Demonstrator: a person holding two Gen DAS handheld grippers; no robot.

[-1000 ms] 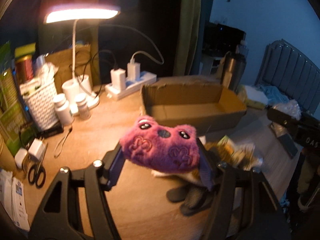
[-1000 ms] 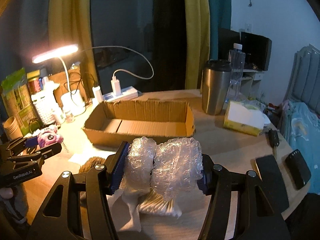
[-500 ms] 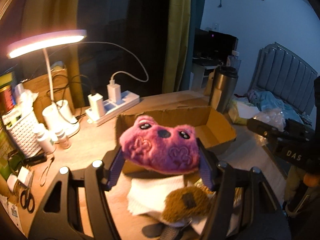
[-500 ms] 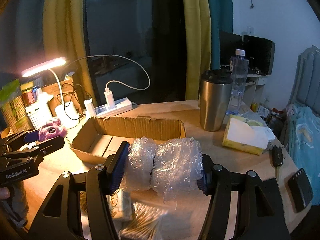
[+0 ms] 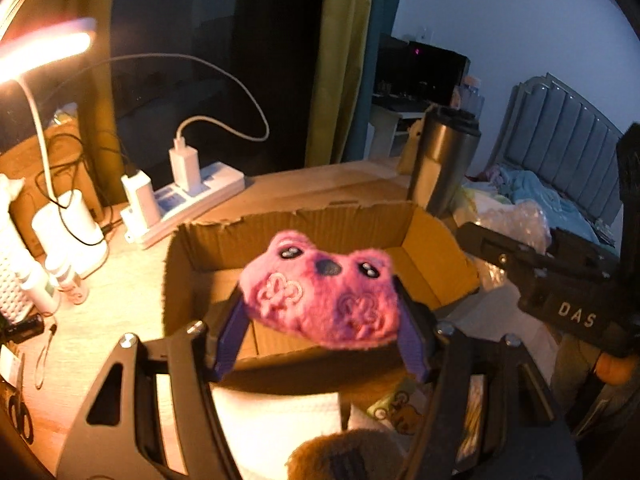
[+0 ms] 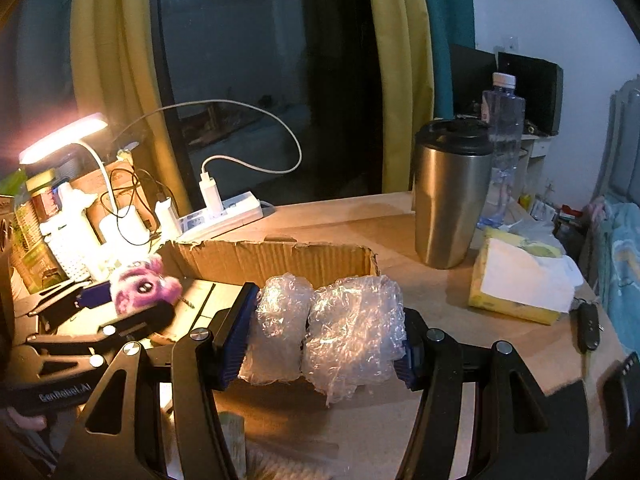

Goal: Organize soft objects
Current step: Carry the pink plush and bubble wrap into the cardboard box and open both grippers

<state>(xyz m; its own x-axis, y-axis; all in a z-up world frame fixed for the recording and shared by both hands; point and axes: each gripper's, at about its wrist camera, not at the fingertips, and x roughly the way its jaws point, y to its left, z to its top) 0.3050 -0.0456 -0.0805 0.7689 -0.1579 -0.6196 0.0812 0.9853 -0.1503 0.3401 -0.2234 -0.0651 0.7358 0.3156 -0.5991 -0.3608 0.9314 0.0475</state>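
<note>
My left gripper (image 5: 320, 344) is shut on a pink plush toy (image 5: 324, 298) and holds it over the near edge of an open cardboard box (image 5: 304, 224). In the right wrist view the plush (image 6: 140, 286) hangs over the box's left end. My right gripper (image 6: 324, 344) is shut on a wad of bubble wrap (image 6: 332, 336) just in front of the box's (image 6: 280, 258) near wall. A brown plush (image 5: 344, 456) lies on white paper (image 5: 280, 420) below my left gripper.
A lit desk lamp (image 6: 64, 136), power strip (image 6: 224, 212) with chargers and small bottles (image 5: 52, 284) stand left of the box. A steel tumbler (image 6: 450, 196), water bottle (image 6: 502, 148), tissue pack (image 6: 520, 280) and car key (image 6: 588, 328) sit to the right.
Both grippers have moved forward toward the box with their loads. The plush now hangs over the box's edge; the bubble wrap is close to its near wall.
</note>
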